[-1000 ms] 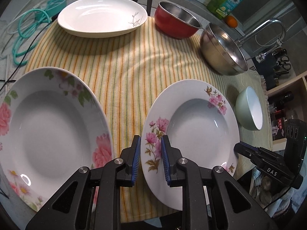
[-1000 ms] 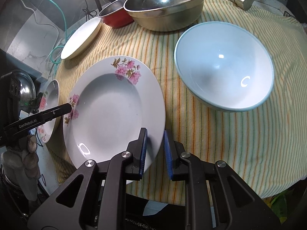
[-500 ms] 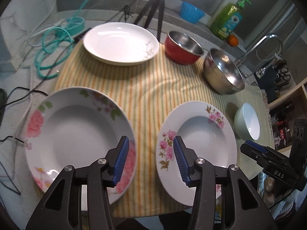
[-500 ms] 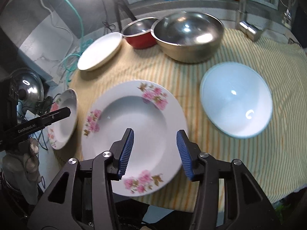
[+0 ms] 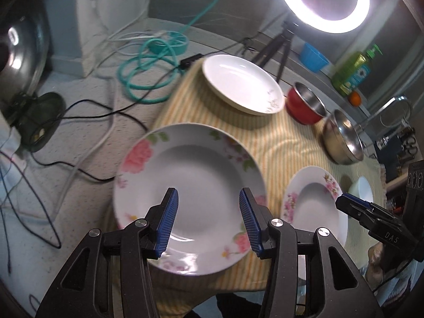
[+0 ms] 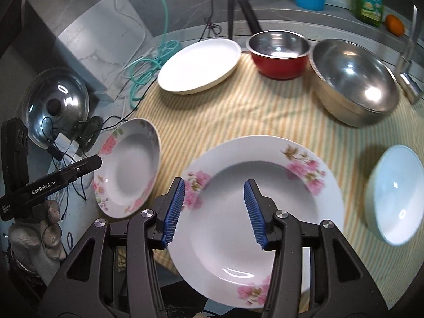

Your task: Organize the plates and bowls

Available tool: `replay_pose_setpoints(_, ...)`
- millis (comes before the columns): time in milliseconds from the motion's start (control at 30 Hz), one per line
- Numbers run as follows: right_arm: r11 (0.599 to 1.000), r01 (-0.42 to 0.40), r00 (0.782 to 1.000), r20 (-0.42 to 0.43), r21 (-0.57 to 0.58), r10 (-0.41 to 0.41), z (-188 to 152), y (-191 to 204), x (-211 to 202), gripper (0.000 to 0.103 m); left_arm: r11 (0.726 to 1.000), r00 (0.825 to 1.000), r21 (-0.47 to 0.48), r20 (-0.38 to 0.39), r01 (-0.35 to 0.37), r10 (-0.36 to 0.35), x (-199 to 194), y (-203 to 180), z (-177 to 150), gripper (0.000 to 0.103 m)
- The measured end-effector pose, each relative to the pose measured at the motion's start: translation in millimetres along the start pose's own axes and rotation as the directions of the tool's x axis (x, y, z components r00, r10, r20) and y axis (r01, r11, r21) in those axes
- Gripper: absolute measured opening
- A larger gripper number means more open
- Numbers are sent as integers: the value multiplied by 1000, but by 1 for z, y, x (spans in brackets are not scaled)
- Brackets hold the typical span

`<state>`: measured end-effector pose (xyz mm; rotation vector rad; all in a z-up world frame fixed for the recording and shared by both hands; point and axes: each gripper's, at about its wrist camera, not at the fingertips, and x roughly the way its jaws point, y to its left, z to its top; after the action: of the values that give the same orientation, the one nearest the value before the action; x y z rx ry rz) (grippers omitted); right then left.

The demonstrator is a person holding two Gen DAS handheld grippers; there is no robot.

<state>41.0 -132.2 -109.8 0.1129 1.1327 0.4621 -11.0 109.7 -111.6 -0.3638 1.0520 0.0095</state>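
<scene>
Both tools, left tool (image 5: 207, 220) and right tool (image 6: 214, 210), gape part-open, empty, above separate floral plates.

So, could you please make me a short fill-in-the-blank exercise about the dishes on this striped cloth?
1. The plain white plate has a ____ bowl right beside it.
2. The number of plates with pink flowers is ____.
3. The left gripper has its jaws ____.
4. The largest bowl is made of ____.

Missing words: red; two; open; metal
</scene>
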Motion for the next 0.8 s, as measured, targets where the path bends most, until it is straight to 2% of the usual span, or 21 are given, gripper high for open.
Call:
replay_pose_setpoints(200, 998, -54, 997, -53, -38, 52, 13, 25, 32, 49, 996, 999, -77, 1, -46, 46, 1, 35, -5, 47)
replay_pose_setpoints(400, 995, -70, 994, -91, -65, 64, 24, 41, 57, 48, 986, 999, -156, -19, -51, 48, 7, 68, -7, 46)
replay_pose_setpoints(567, 994, -72, 991, -120, -86, 61, 30, 52, 75, 34, 983, 999, -180, -36, -30, 24, 14, 80, -6, 43)
replay_pose_setpoints(800, 993, -86, 983, -170, -81, 71, 31, 56, 95, 22, 981, 998, -193, -61, 1, -13, 25, 84, -4, 27)
